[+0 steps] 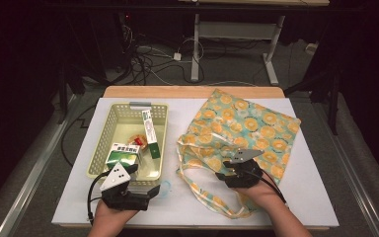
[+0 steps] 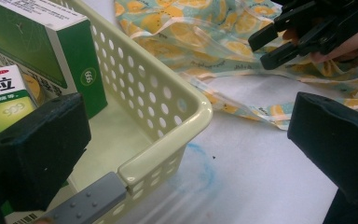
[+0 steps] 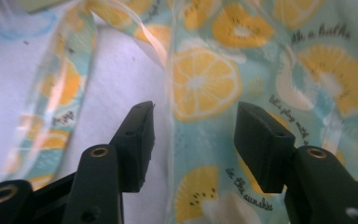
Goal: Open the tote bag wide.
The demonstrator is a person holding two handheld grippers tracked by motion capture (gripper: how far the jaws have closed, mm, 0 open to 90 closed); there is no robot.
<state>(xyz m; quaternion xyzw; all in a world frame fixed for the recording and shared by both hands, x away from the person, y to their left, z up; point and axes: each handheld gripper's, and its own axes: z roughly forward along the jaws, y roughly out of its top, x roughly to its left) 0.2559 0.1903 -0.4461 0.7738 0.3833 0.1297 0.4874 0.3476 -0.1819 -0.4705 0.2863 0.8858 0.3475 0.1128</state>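
On the white bench (image 1: 286, 187), the lemon-print bag (image 1: 249, 126) lies beside the basket (image 1: 109, 123). The right tool (image 3: 193, 140) hovers at its edge, jaws apart, gripping nothing (cloth between them). The left tool (image 2: 186, 154) gapes at the basket's corner.

Cloth tote bag (image 1: 244, 131), pale teal with orange-slice print and printed words, lies flat and crumpled on white table, right of basket. Long handles (image 1: 197, 185) spread loose toward front edge, one strap twisted.
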